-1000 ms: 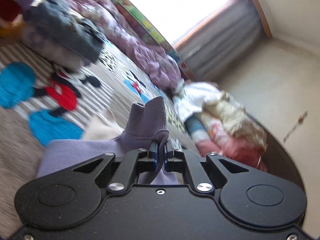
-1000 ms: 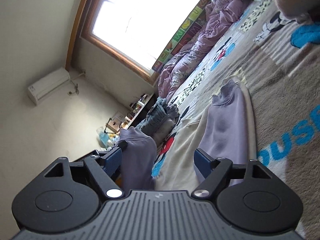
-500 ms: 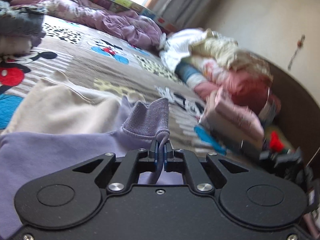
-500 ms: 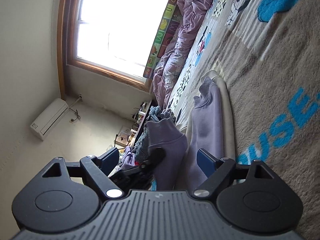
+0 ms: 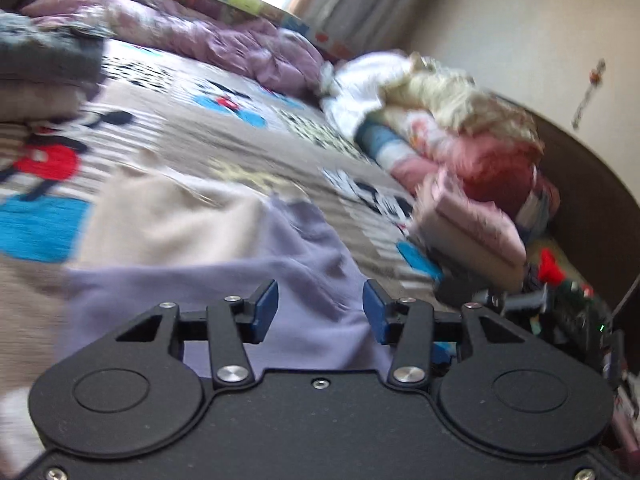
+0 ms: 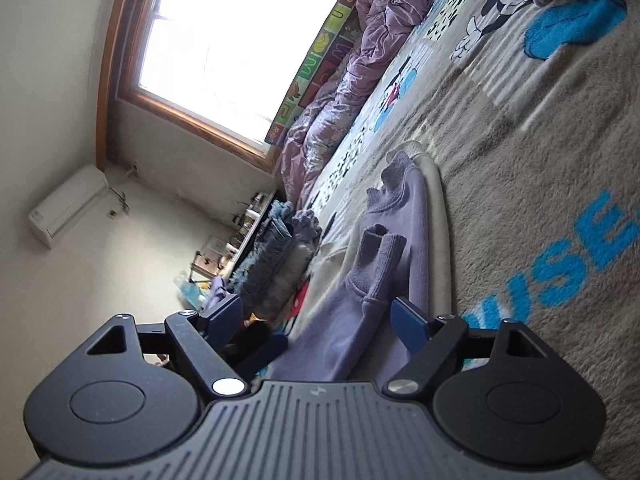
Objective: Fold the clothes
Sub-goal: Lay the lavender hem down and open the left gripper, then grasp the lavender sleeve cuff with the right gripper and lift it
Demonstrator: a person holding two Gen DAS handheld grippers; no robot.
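Left wrist view: bed blanket (image 5: 188,120), grey-brown with cartoon mouse prints and blue patches, fills most of the frame. Purple quilt (image 5: 224,46) bunched along its far edge under the window. Heap of unfolded clothes (image 5: 452,140), white, yellow, pink and red, sits at the right against a dark headboard (image 5: 592,196). Lilac garment (image 5: 288,272) lies flat on the blanket, partly over a cream garment (image 5: 168,220). Left gripper (image 5: 320,308) hangs just over the lilac cloth, blue pads spread apart, nothing between them. Frame is motion-blurred.

Right wrist view: window (image 6: 240,36) bright, wall unit (image 6: 68,206) below-left of it. Both ribbed cuffs of the lilac garment lie on its body. Right gripper (image 6: 316,320) spread wide, empty, low above the garment's near end.
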